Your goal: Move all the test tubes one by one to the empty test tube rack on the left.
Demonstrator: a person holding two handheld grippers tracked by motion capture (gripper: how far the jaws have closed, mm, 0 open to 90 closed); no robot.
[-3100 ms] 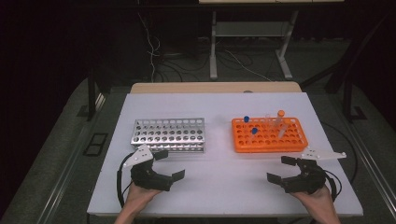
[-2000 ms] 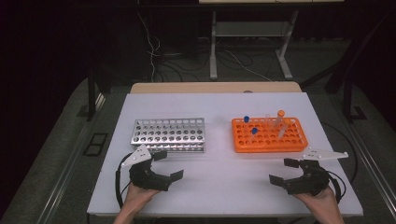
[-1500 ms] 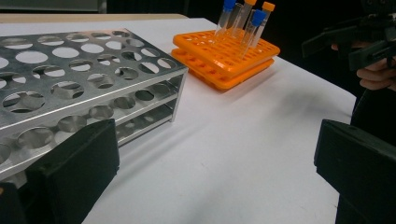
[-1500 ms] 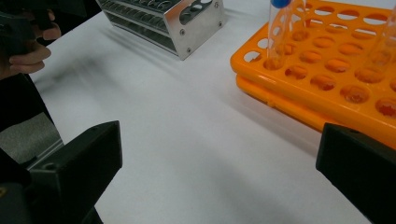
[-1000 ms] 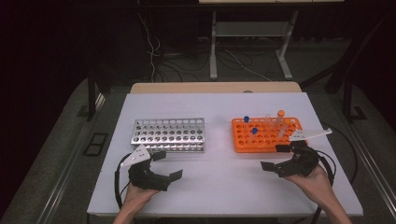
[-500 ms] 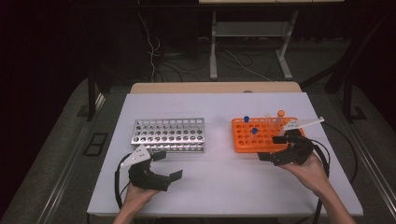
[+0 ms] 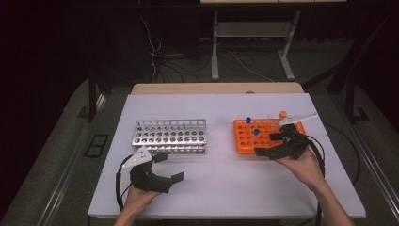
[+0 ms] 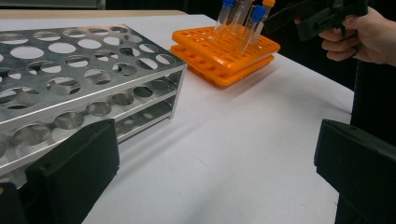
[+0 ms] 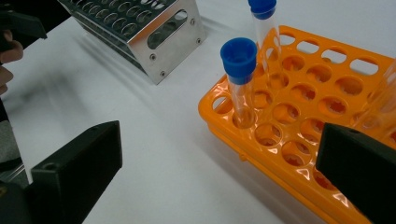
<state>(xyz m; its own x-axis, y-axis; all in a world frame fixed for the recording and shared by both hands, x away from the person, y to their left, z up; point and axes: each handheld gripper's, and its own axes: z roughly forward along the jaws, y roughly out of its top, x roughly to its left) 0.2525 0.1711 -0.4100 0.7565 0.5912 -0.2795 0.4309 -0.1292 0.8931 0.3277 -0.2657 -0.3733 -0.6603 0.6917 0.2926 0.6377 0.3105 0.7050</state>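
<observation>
The right gripper (image 7: 272, 142), jaws apart, hangs at the near edge of the orange rack (image 7: 244, 141), lined up on the near blue-capped tube (image 9: 239, 79): the reach-to-grasp step. Next, it should straddle that tube and close. The left gripper (image 7: 168, 167) rests near-left, jaws apart.

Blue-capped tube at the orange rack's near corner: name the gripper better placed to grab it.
Right. The right gripper is open at the orange rack, the blue-capped tube ahead between its jaws. The left gripper sits by the metal rack.
</observation>
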